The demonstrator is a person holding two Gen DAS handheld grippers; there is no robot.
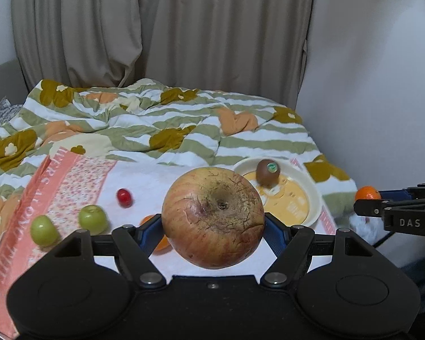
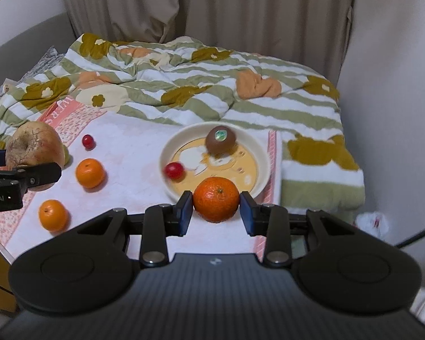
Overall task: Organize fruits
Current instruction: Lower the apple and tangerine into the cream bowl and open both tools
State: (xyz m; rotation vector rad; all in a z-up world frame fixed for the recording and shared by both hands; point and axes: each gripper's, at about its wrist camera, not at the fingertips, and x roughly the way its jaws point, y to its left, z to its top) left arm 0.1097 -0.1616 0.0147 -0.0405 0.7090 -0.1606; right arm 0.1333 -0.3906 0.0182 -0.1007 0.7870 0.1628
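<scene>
My left gripper (image 1: 212, 226) is shut on a large wrinkled reddish apple (image 1: 212, 218), held off the cloth; the right wrist view shows this apple (image 2: 34, 150) at far left. Between the blue pads of my right gripper (image 2: 216, 212) sits a tangerine (image 2: 216, 199), gripped just in front of the cream plate (image 2: 265, 155). On the plate lie a brown kiwi (image 2: 221, 140) with a sticker and a blurred cherry tomato (image 2: 174, 170). On the towel lie two oranges (image 2: 89, 172) (image 2: 53, 215), another cherry tomato (image 2: 87, 141) and two green fruits (image 1: 93, 219) (image 1: 44, 230).
The fruit lies on a white towel with pink borders (image 2: 133, 153) spread over a bed. A rumpled striped flower quilt (image 2: 212, 85) fills the far half. Beige curtains (image 2: 212, 5) hang behind, a wall closes the right side, and a white bag (image 2: 372, 222) lies on the floor.
</scene>
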